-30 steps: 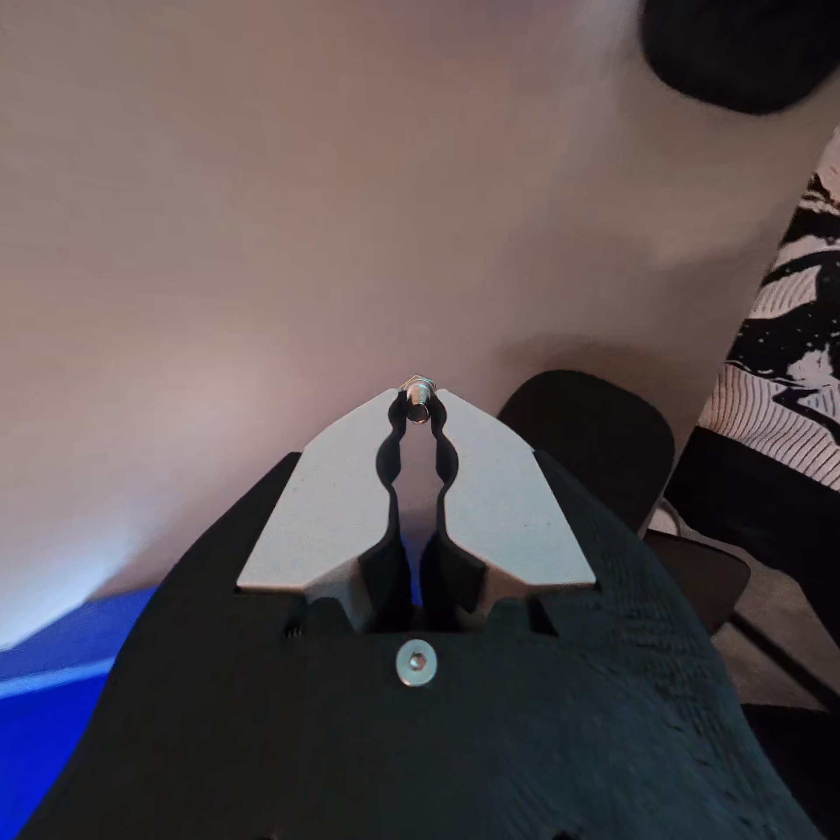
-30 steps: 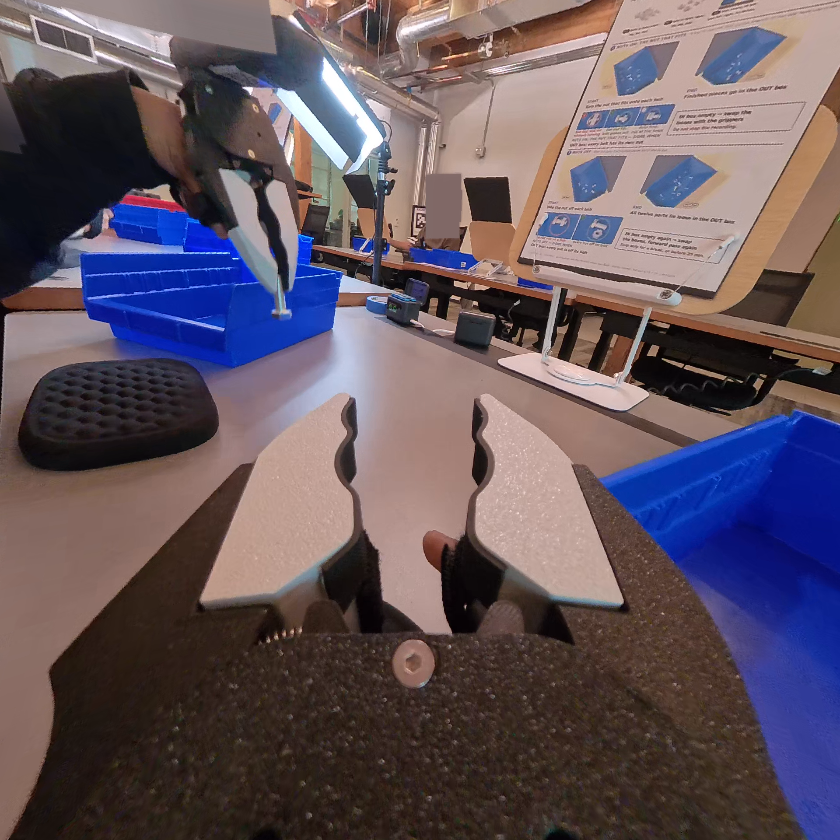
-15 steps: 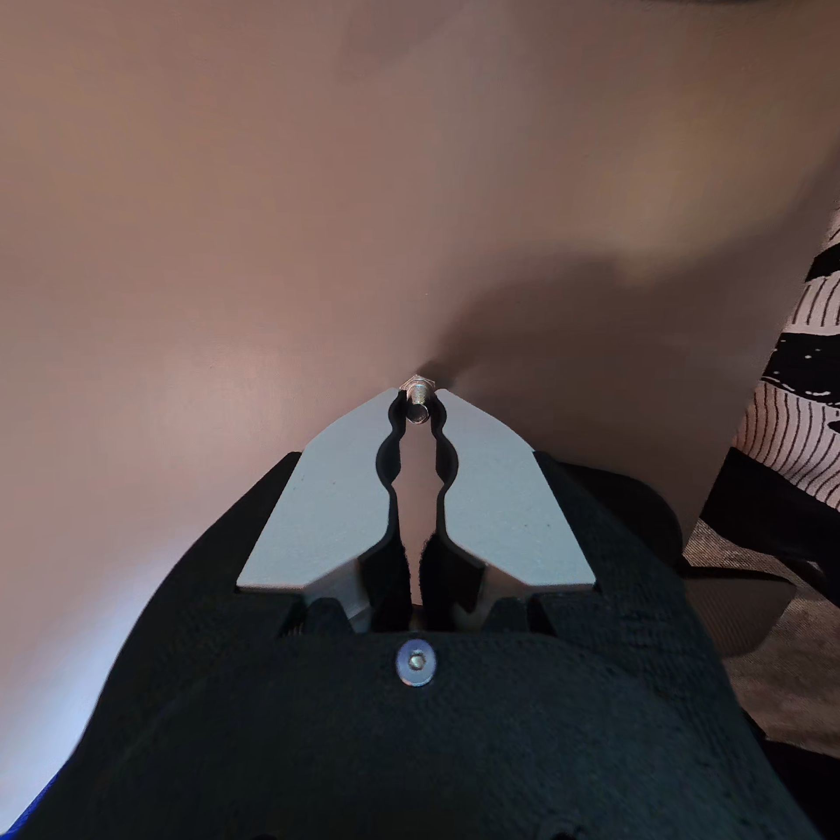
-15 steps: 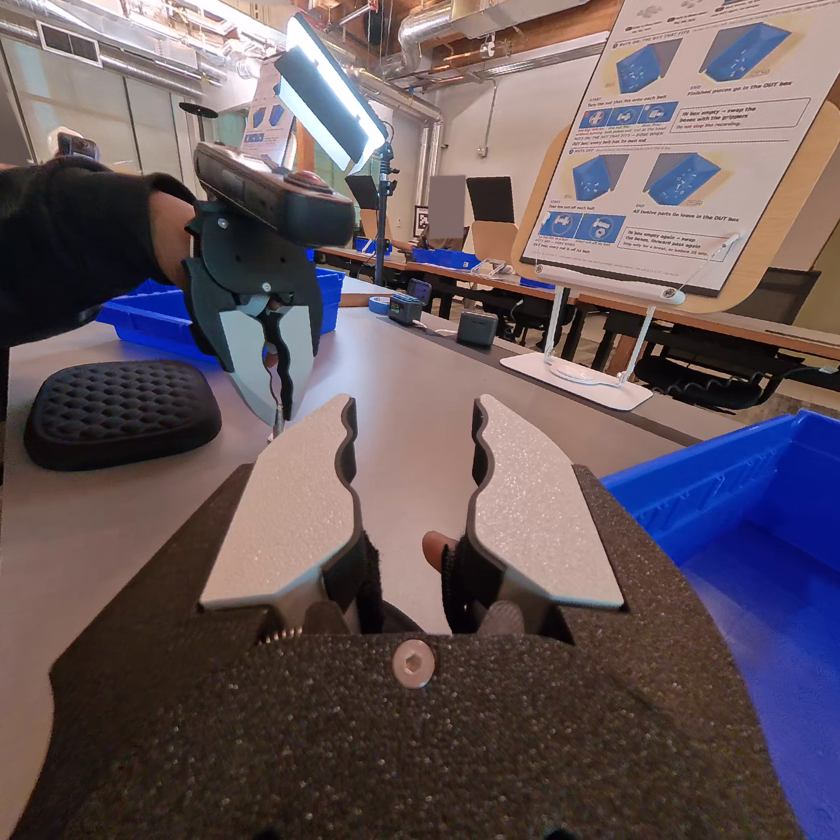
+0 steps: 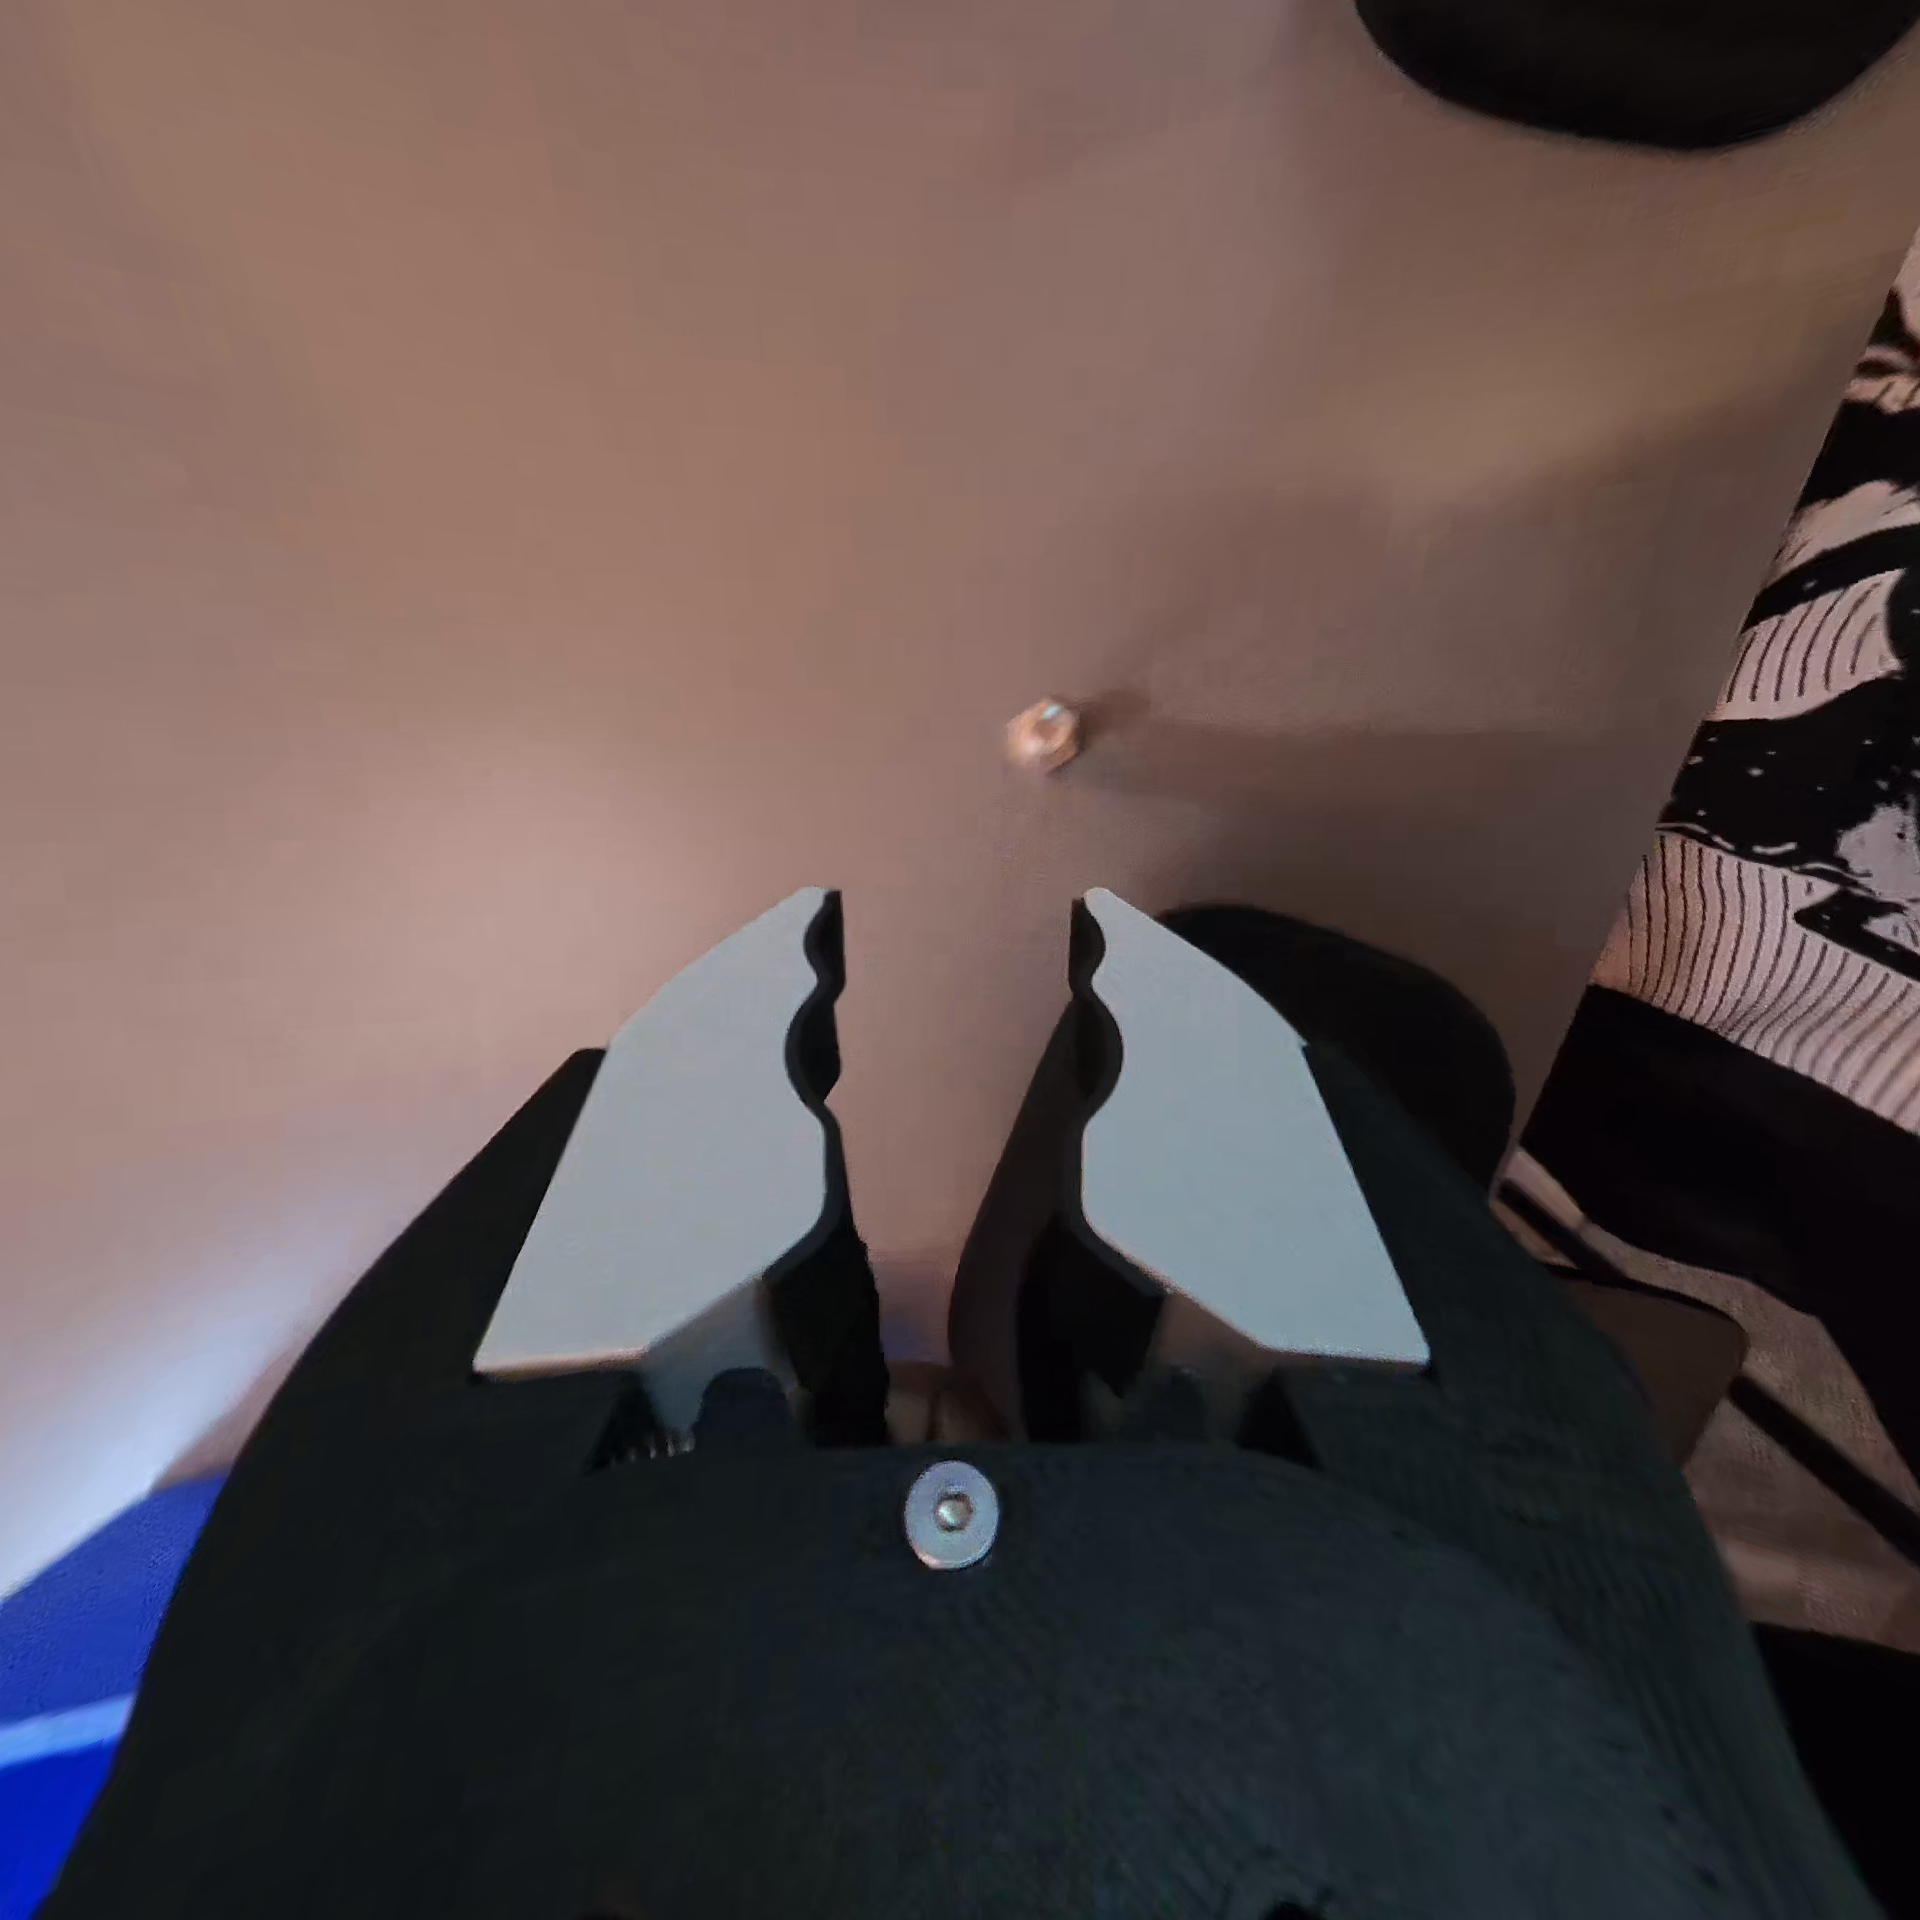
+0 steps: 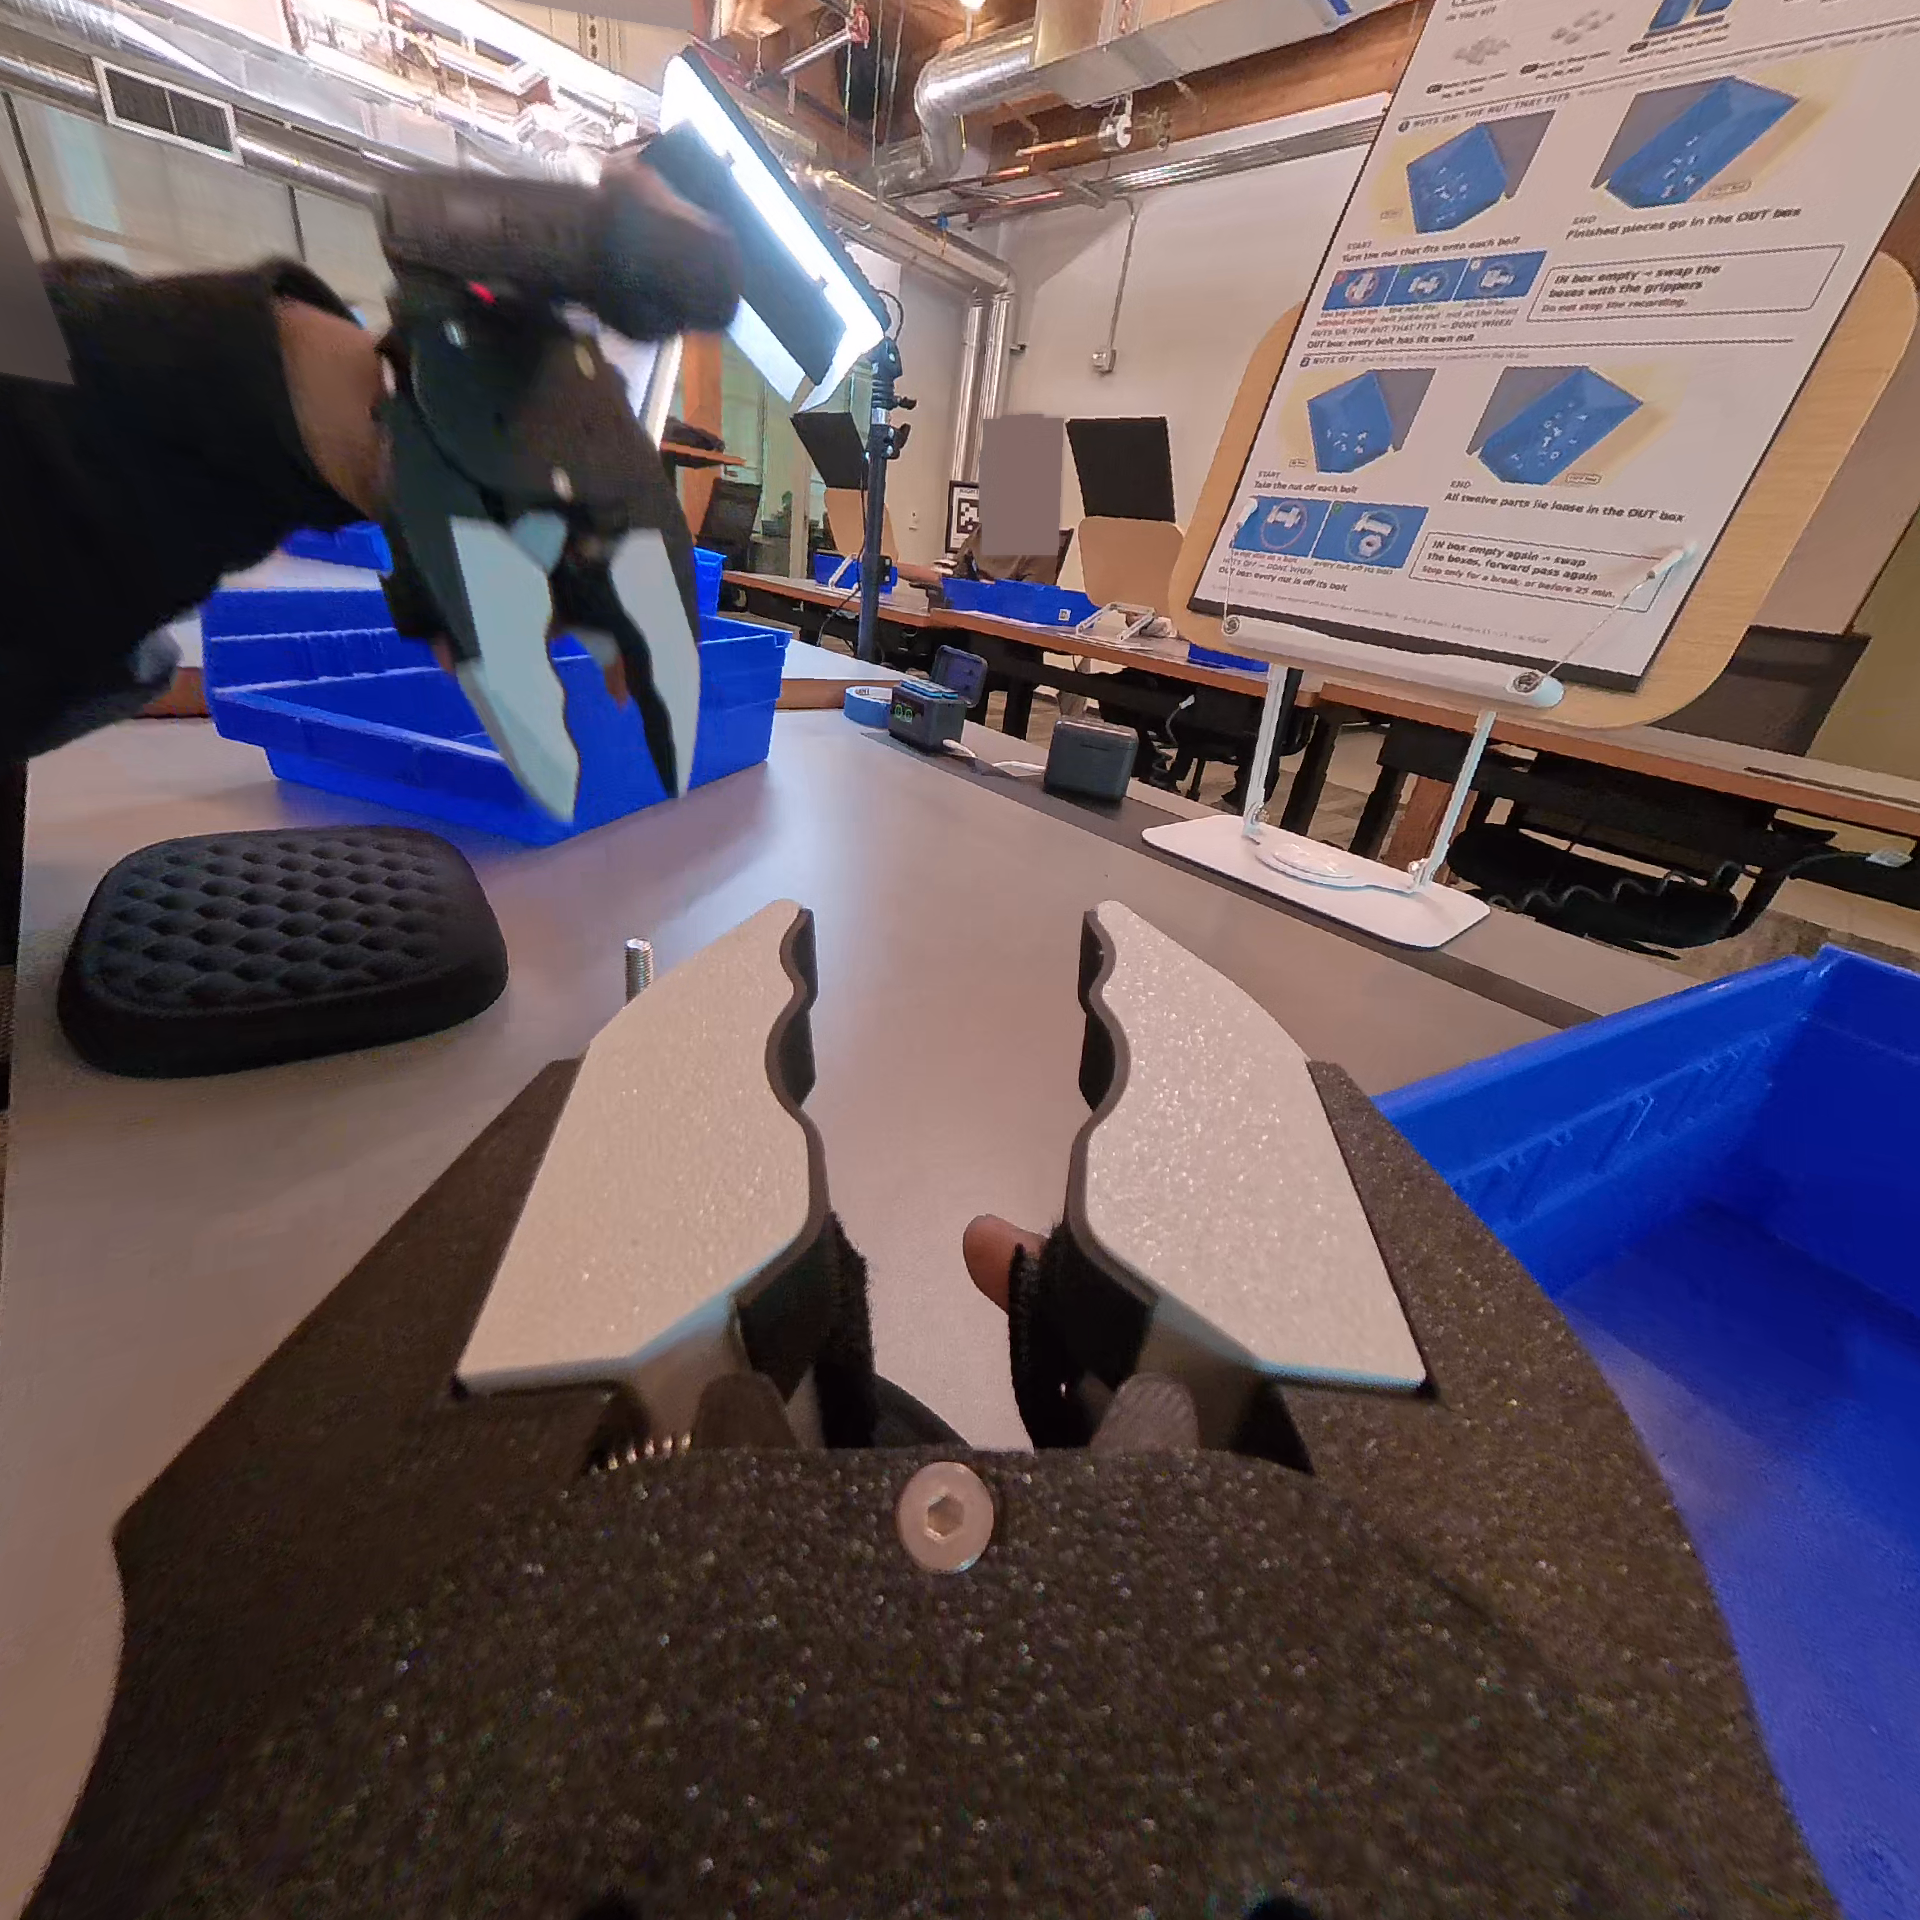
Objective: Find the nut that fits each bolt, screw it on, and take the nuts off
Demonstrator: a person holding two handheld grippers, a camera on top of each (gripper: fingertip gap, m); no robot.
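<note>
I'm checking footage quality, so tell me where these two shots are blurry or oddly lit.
Left wrist view: the small silver bolt standing on the table is motion-smeared; the grey tabletop looks dim and pinkish. Right wrist view: the left gripper is motion-blurred, the bright light panel glares, and edges bow.

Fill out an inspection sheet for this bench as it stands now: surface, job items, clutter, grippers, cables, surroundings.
Surface: grey table, flat, bare in the middle.
Job items: one bolt standing upright on its head, threads up, beside the black pad; no nut seen on it. Blue bin at right, its visible part bare; blue bins at far left.
Clutter: tape roll, two small dark cases at the far edge.
Grippers: left gripper raised above the table, open, holding nothing; right gripper open, holding nothing.
Cables: nothing seen on the work area.
Surroundings: instruction board on a white stand, light panel, further tables behind.
</note>
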